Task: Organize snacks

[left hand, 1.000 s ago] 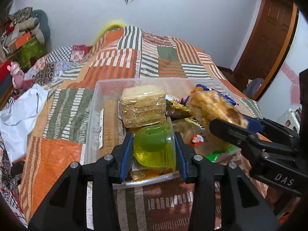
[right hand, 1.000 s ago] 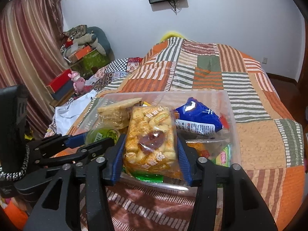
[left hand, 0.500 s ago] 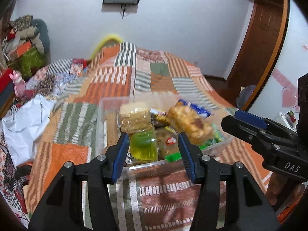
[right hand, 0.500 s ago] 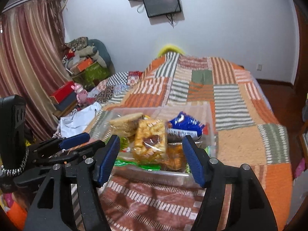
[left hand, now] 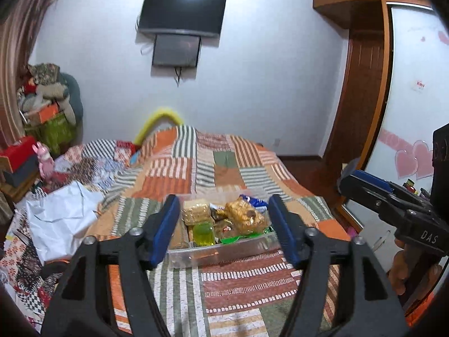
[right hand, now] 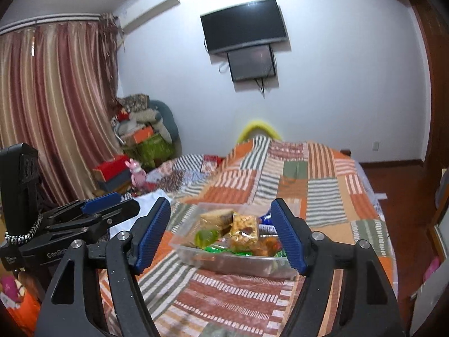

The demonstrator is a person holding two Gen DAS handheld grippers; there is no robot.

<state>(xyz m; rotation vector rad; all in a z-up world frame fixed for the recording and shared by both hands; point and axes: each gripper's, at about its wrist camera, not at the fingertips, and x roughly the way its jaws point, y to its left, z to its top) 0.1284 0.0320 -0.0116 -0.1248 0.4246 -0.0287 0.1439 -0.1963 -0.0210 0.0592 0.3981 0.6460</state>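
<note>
A clear plastic bin (left hand: pixel 224 252) (right hand: pixel 238 261) sits on the patchwork bedspread, filled with snacks. Inside lie a green jelly cup (left hand: pixel 204 233) (right hand: pixel 207 237), a pack of wafers (left hand: pixel 196 214) (right hand: pixel 217 216), a yellow bag of puffed snacks (left hand: pixel 244 215) (right hand: pixel 244 229) and a blue packet (left hand: pixel 256 202). My left gripper (left hand: pixel 224 226) hovers well back from the bin, its jaws opening and empty. Beside it, my right gripper (right hand: pixel 221 233) is also drawn back, jaws opening with nothing between them. Each gripper shows at the edge of the other's view.
The bedspread (left hand: pixel 219 168) stretches away to a white wall with a TV (left hand: pixel 182 14). White cloth (left hand: pixel 59 219) lies on the bed's left side. Boxes, a pink toy (left hand: pixel 45 160) and piled clutter stand at the left. A wooden wardrobe (left hand: pixel 362 84) is on the right.
The left gripper let go of the green jelly cup and the right let go of the yellow snack bag, both left in the bin. Both grippers opened, rose and pulled back.
</note>
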